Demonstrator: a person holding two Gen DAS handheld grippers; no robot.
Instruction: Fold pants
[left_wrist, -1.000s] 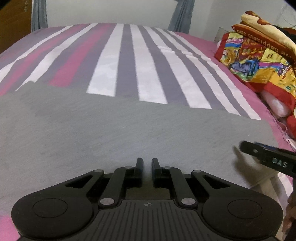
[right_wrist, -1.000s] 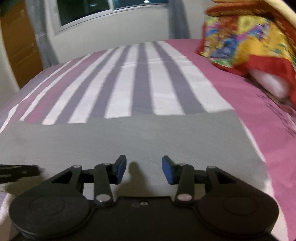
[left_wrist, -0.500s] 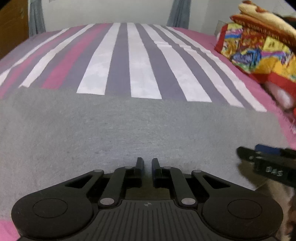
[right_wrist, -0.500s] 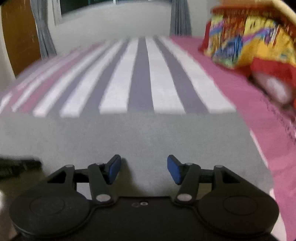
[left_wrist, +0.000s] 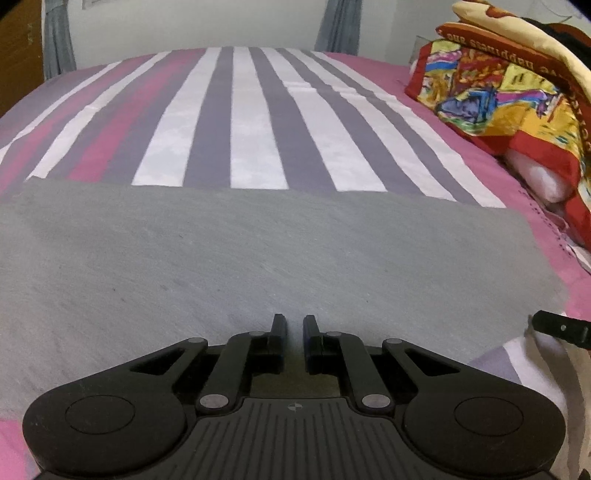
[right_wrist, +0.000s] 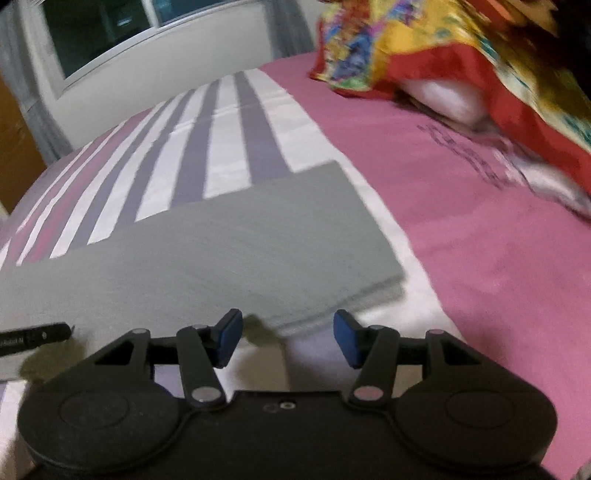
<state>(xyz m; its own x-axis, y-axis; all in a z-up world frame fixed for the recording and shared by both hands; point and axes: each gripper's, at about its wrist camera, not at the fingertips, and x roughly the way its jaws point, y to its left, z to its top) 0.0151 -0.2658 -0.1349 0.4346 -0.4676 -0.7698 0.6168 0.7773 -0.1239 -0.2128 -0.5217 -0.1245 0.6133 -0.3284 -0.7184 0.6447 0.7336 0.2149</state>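
Two handheld grippers face across a bed with gray pants spread flat on it.

Nearest in the left wrist view, the left gripper (left_wrist: 294, 326) has its fingers drawn narrow, with only a slim gap between them. Whether any cloth is pinched there cannot be told. Directly ahead of its tips, the gray pants (left_wrist: 229, 258) lie smooth and wide. Beyond their far edge runs the striped bedsheet (left_wrist: 243, 122), and far off to the right sits a colorful folded blanket (left_wrist: 509, 96).

In the right wrist view, which is motion-blurred, the right gripper (right_wrist: 286, 338) has its blue-padded fingers spread wide, holding nothing. Just ahead and slightly left of the tips lies the layered near right corner of the pants (right_wrist: 207, 251). To the right is plain pink sheet; the blanket is far ahead.

Risks, as a judgement: closing on that corner could catch only the top layer, so the fold would split. It could also grab the bedsheet underneath. A hurried lift may wrinkle the flat cloth.
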